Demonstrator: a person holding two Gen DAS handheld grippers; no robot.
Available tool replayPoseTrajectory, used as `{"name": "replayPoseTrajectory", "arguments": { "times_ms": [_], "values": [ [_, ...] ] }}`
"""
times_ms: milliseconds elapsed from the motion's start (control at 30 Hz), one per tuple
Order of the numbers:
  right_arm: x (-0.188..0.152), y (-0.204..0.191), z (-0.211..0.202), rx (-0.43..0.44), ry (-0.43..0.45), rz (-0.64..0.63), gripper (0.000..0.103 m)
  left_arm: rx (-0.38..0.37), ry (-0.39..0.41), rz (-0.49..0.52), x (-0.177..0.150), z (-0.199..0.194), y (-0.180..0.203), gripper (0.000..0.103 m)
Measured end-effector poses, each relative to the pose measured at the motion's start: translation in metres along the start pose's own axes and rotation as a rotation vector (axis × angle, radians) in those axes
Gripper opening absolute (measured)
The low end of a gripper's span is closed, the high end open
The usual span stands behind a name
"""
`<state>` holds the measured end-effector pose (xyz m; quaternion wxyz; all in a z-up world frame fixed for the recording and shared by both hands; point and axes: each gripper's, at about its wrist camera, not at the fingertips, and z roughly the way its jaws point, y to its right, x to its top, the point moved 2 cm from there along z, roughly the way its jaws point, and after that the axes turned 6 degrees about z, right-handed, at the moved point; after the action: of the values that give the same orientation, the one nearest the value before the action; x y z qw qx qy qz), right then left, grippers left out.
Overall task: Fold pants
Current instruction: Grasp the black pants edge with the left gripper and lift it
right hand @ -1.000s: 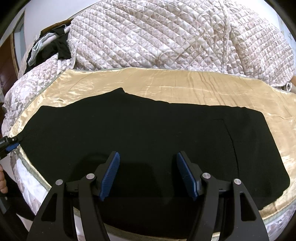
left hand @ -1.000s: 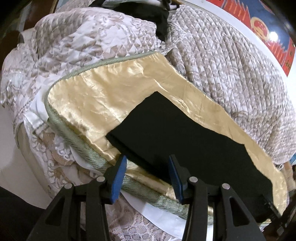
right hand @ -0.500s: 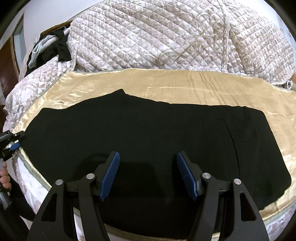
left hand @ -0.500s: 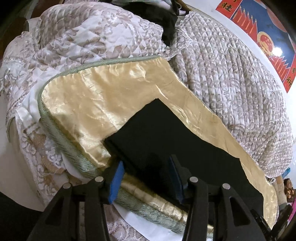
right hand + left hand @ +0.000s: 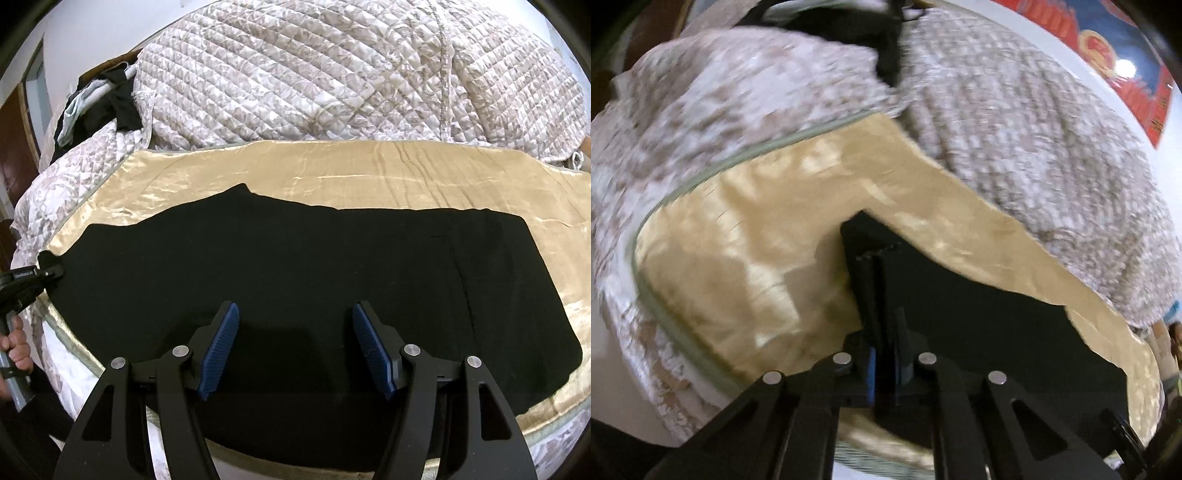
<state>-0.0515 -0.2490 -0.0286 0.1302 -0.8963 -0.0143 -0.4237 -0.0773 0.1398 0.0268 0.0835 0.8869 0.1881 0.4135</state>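
while the black pants [image 5: 295, 280] are lying flat across the gold satin sheet [image 5: 332, 170] on the bed, the left gripper [image 5: 884, 373] is clenching down on the far left corner of the fabric, at what looks like the hem end, and a ridge of cloth is standing up between its pads. from the right wrist view that same corner is peaking up at the bed's left edge, with a hand [image 5: 16, 347] gripping the handle below it. moving right, the cloth is reading as soft, light and limp, so it will likely be sagging and trailing from any single pinch, and the slick satin underneath may be letting it slide. further right, the right gripper [image 5: 295, 347] is hovering released over the near edge at mid-length, nothing between its blue pads. a matching pinch on an edge or corner looks the sensible hold. behind, the quilted bedspread [image 5: 332, 74] is bunching up.
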Motion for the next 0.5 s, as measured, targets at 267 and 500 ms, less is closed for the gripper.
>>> {"name": "replayPoseTrajectory", "arguments": {
  "times_ms": [267, 500],
  "values": [
    [0.006, 0.013, -0.006, 0.026, 0.006, 0.077, 0.065, -0.17, -0.019, 0.186, 0.019, 0.004, 0.087, 0.007],
    [0.011, 0.026, -0.013, 0.033, 0.028, 0.133, 0.065, -0.371, -0.075, 0.371, -0.007, 0.005, 0.187, 0.007]
  ]
}}
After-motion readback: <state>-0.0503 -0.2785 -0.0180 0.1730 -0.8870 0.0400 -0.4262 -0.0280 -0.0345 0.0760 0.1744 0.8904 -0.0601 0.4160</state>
